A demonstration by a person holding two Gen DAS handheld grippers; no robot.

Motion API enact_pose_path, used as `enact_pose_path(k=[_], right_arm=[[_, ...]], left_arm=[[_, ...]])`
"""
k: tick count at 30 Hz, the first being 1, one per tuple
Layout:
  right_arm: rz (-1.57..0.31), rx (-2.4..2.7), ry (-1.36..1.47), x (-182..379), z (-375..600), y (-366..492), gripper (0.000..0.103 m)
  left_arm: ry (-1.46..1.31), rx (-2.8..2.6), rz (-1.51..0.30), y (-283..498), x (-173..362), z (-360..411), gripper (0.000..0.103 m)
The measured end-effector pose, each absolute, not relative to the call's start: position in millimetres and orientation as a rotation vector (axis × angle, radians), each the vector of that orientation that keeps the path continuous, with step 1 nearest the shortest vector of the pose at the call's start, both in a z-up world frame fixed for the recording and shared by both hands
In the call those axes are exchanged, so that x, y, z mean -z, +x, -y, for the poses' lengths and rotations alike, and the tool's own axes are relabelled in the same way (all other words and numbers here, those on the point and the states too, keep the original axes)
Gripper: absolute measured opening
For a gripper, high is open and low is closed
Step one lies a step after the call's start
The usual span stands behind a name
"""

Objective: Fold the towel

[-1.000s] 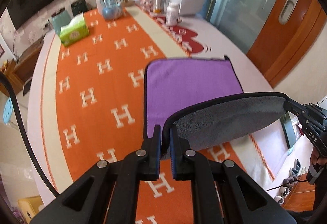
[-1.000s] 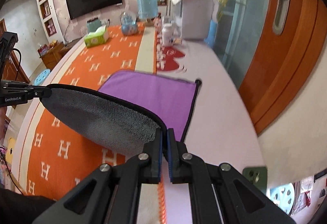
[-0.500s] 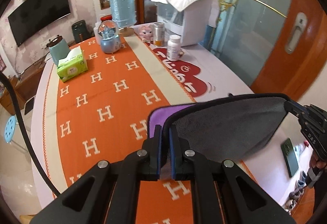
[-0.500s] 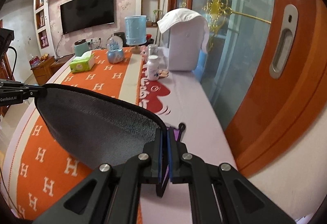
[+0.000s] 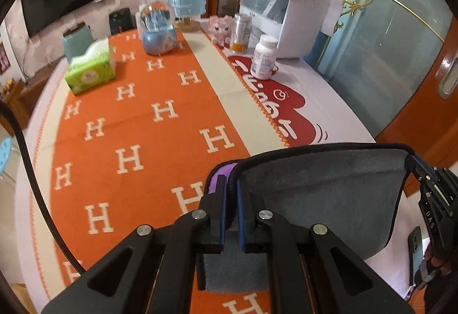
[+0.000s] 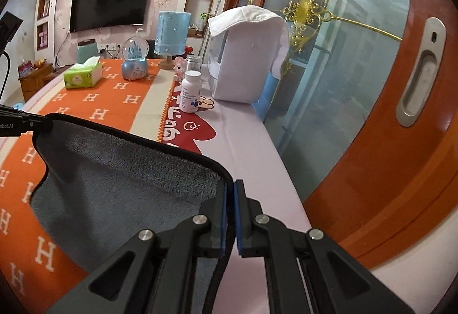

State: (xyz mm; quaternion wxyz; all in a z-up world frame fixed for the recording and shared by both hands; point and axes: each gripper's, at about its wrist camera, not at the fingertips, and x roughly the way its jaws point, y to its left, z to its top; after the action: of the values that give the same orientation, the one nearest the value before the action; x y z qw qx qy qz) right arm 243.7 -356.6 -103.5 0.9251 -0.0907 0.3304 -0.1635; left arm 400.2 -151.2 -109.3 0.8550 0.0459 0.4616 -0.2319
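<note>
two grippers pinch the towel point(image 5: 320, 193) by its top corners, the left gripper point(image 5: 231, 211) clamped on one, the right gripper point(image 6: 230, 216) on the other, so the grey side hangs lifted over the near edge of the table point(image 6: 252, 148). beyond it lies the orange cloth point(image 5: 137, 125), then a pill bottle point(image 6: 191, 92), tissue box point(image 5: 90, 70) and snow globe point(image 5: 157, 29) toward the far edge.

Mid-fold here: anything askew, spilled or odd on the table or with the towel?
Nothing stands out. The towel hangs evenly between the left gripper and right gripper, each shut on a corner of its top edge. The bottle, tissue box and snow globe stand upright, with no spill on the tablecloth.
</note>
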Motion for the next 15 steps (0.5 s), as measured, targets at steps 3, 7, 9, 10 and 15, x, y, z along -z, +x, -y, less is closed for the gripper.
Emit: enact_pose_path(k=[3, 7, 9, 10, 15], right_arm=[[-0.677, 0.356, -0.213, 110.6, 354.4, 249.1, 0.007], [-0.673, 0.374, -0.208, 117.1, 356.6, 256.6, 0.03], [-0.677, 0.37, -0.2, 119.4, 357.8, 259.8, 0.044], [-0.682, 0.366, -0.2, 121.0, 358.0, 261.4, 0.044], [-0.703, 0.361, -0.175, 122.7, 359.4, 262.2, 0.049]], left_arm=[[0.047, 0.512, -0.988, 406.8, 125.5, 150.5, 0.006], [0.001, 0.501, -1.004, 413.6, 139.3, 149.9, 0.021], [-0.016, 0.498, -1.017, 416.8, 144.4, 150.0, 0.026], [-0.019, 0.494, -1.019, 417.3, 146.1, 150.0, 0.029], [-0.009, 0.454, -1.025, 417.4, 148.7, 146.9, 0.044]])
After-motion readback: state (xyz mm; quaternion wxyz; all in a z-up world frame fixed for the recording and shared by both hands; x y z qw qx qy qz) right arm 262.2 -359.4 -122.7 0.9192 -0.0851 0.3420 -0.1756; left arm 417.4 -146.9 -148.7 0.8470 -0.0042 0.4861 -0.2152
